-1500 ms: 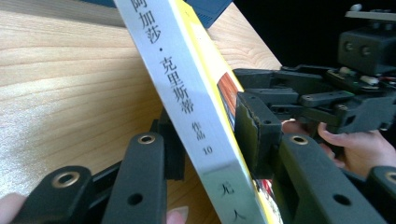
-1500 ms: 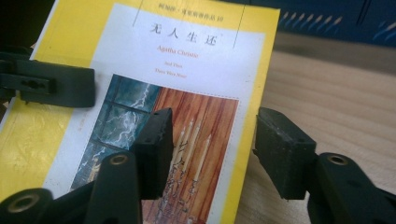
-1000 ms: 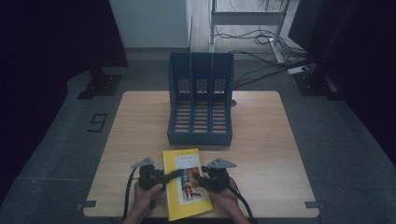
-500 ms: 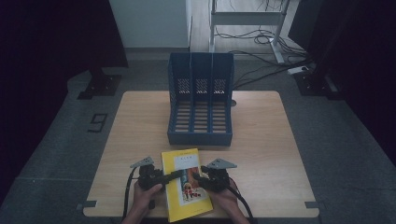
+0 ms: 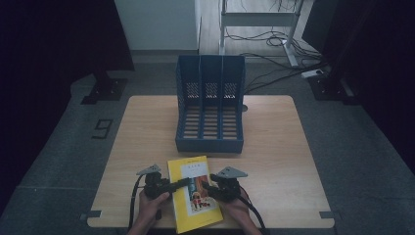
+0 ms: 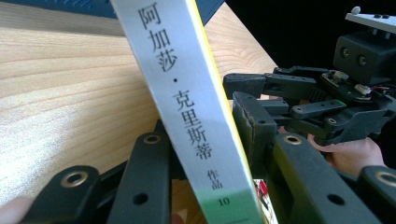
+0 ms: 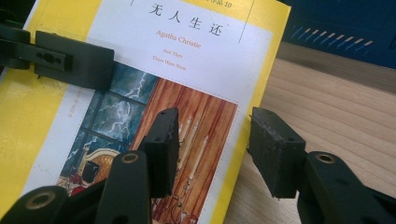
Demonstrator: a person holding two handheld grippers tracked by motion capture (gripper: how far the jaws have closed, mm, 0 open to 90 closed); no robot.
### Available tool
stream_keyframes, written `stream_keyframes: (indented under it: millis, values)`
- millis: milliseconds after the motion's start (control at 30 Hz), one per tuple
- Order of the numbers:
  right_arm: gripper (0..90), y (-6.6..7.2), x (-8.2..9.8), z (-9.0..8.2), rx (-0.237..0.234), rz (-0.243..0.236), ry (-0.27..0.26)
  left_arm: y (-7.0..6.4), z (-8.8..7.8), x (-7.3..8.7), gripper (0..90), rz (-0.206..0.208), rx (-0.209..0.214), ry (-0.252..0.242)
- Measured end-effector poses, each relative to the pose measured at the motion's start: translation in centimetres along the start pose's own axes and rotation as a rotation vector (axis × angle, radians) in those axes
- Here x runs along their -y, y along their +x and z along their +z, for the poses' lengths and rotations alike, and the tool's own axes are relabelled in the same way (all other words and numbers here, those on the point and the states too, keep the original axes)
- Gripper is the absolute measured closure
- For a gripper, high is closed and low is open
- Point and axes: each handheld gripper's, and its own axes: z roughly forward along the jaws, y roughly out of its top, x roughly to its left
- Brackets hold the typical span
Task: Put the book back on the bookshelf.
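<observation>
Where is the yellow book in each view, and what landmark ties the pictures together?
High view: yellow book at the table's near edge, between both grippers.
Left gripper view: its grey spine runs up the centre, between the fingers.
Right gripper view: its cover spreads across the left and centre.
Shared landmark: the blue file rack, behind the book.

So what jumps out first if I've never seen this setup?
The yellow book at the table's near edge, with the left gripper clamped across its spine and the right gripper straddling its other edge. Behind it, mid-table, stands a blue file rack with three slots.
</observation>
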Motion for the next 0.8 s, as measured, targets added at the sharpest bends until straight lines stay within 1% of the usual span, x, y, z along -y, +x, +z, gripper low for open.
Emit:
stream_keyframes:
  millis: [100,200,267,333,400,500,567,667,733,800]
  values:
    - [51.1,-0.2,0.0,0.0,-0.016,0.007,-0.005,-0.1,0.0,-0.1,68.3,0.012,-0.008,0.004]
    - [50.5,-0.3,0.0,0.0,-0.026,0.011,-0.01,-0.4,-0.2,-0.3,68.2,0.047,-0.018,0.009]
    - [50.1,-0.5,0.0,-0.1,-0.044,0.02,-0.02,-0.6,-0.5,-0.6,68.4,0.062,-0.016,0.008]
    - [49.8,-0.5,0.0,-0.1,-0.055,0.025,-0.029,-0.5,-0.7,-0.7,69.0,0.062,-0.01,0.005]
    - [49.4,-0.4,0.0,-0.2,-0.063,0.022,-0.034,-0.3,-1.0,-0.8,69.8,0.051,0.006,-0.006]
    - [48.5,-0.3,0.0,-0.2,-0.08,0.017,-0.047,0.0,-1.4,-0.9,71.5,0.032,0.03,-0.038]
    - [47.9,-0.3,0.0,-0.2,-0.104,0.024,-0.053,0.0,-1.7,-1.0,72.5,0.026,0.039,-0.061]
    - [47.6,-0.2,0.0,-0.2,-0.119,0.022,-0.056,0.1,-2.1,-1.1,73.5,0.021,0.041,-0.076]
    - [47.4,-0.1,0.0,-0.2,-0.12,0.014,-0.058,0.1,-2.2,-1.2,73.7,0.019,0.039,-0.081]
    - [46.9,-0.1,0.0,-0.2,-0.124,0.007,-0.061,0.0,-2.4,-1.3,73.9,0.026,0.035,-0.084]
